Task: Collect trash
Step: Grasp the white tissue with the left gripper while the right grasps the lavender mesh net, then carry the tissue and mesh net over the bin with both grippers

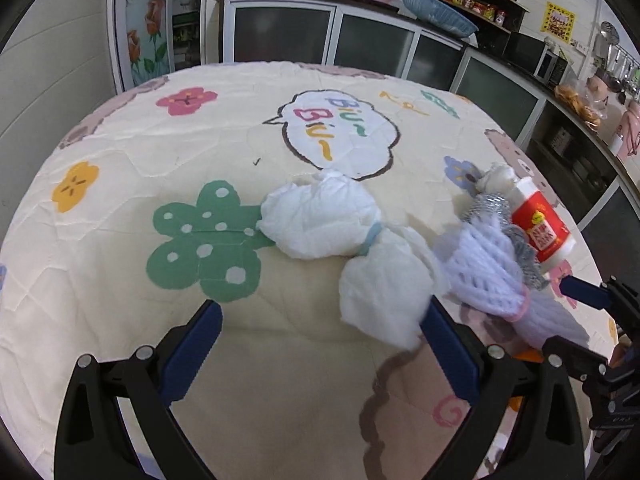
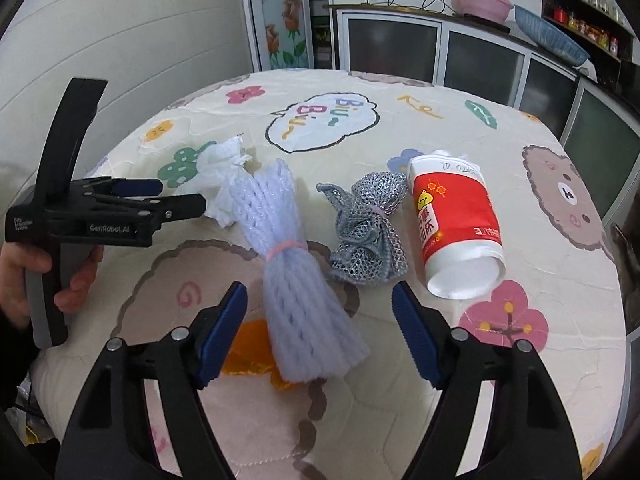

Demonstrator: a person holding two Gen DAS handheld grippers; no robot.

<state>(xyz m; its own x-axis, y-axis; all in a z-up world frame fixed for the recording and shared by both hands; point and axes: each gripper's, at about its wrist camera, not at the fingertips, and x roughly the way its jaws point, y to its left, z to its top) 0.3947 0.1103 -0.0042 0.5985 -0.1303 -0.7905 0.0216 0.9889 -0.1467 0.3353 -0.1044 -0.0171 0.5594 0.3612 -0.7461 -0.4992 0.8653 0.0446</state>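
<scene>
Foam net (image 2: 298, 280) nearest, orange scrap (image 2: 248, 354) beneath, R view only

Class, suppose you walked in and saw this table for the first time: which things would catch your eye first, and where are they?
Probably the red-and-white paper cup lying on its side at the right of the cartoon-printed tablecloth, beside a crumpled silver mesh bundle. In the middle lies a pale lilac foam net sleeve tied with a pink band, its near end between the open right gripper fingers; behind it sits a white tissue wad, ahead of the open left gripper.
</scene>
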